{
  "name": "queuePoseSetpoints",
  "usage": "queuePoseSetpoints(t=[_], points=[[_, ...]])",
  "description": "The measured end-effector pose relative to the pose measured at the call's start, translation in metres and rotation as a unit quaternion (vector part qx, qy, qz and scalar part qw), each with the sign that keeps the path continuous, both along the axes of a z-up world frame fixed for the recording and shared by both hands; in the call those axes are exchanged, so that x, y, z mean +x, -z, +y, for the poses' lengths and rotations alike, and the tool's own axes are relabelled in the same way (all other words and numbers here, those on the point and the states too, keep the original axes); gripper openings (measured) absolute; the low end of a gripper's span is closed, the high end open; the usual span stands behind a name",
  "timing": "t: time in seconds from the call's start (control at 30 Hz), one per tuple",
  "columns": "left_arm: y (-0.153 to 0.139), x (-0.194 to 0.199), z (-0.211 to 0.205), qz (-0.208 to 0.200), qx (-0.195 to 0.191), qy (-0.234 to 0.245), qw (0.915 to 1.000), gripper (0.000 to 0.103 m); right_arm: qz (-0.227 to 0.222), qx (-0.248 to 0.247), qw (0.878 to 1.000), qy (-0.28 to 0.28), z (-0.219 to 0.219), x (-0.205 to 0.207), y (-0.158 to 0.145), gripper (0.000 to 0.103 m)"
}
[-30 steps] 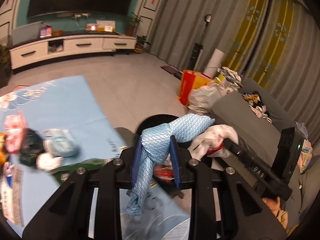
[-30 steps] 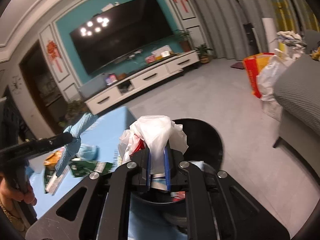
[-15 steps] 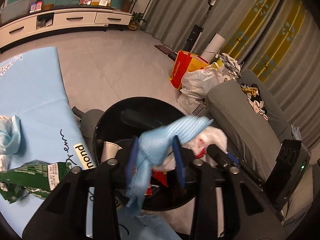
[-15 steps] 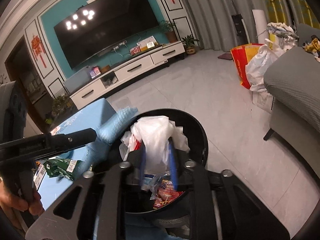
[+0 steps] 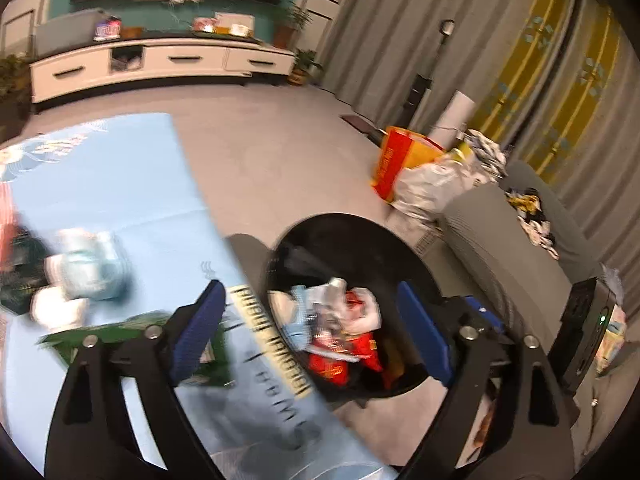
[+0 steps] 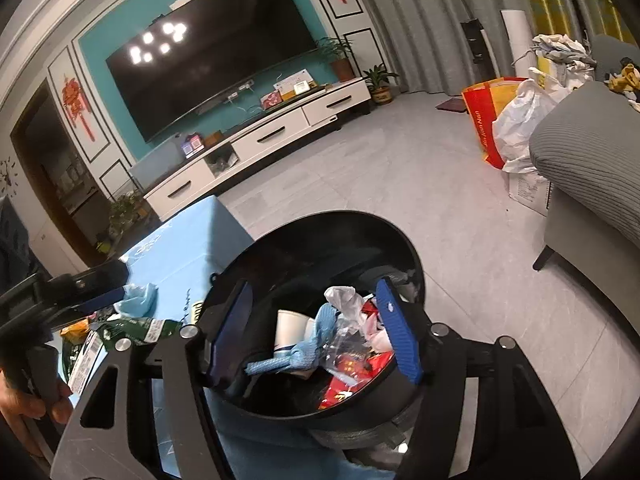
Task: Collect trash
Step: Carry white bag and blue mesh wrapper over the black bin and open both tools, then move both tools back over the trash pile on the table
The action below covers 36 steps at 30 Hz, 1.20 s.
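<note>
Living room, both grippers' jaws opening, tilted down over black bin

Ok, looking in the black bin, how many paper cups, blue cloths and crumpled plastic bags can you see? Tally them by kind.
Paper cup: 1
Blue cloth: 1
Crumpled plastic bag: 1
Total: 3
The red wrappers underneath are too jumbled to count.
</note>
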State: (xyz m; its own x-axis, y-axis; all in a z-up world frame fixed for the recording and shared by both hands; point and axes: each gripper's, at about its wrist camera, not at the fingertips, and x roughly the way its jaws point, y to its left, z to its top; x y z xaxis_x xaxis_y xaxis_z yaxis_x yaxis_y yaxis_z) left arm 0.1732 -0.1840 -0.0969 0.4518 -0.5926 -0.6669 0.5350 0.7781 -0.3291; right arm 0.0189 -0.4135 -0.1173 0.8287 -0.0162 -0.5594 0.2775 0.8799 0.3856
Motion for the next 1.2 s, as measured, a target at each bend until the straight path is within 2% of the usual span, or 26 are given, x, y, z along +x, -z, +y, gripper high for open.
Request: queuePoseSetpoints(t=[0.13, 0.3, 0.33, 0.6, 0.8, 1.2], points=[[-0.009, -0.011, 0.039, -0.018, 0.012, -0.047, 0.9986, 0.099, 0.001, 0.002, 1.0, -0.017, 0.011, -0.003, -0.005, 0.072], [-0.008, -0.028, 0.094, -0.018, 0.049, -0.103, 0.9934, 0.1, -0.001, 0.005, 0.999, -0.054, 0.034, -0.007, -0.014, 0.091], [-0.004, -0.034, 0.109, -0.013, 0.06, -0.118, 0.9912, 0.1, 0.0, 0.005, 0.998, -0.064, 0.04, -0.007, -0.016, 0.092], [0.011, -0.075, 0.209, 0.037, 0.075, -0.195, 0.9772, 0.1, 0.001, -0.03, 0.984, -0.176, 0.104, -0.011, -0.036, 0.092], [0.012, -0.104, 0.272, 0.05, 0.052, -0.252, 0.9651, 0.1, -0.006, -0.048, 0.976, -0.214, 0.14, -0.017, -0.054, 0.092], [0.007, -0.13, 0.309, 0.038, 0.023, -0.279, 0.9593, 0.1, 0.004, -0.08, 0.962, -0.261, 0.193, -0.02, -0.061, 0.092]])
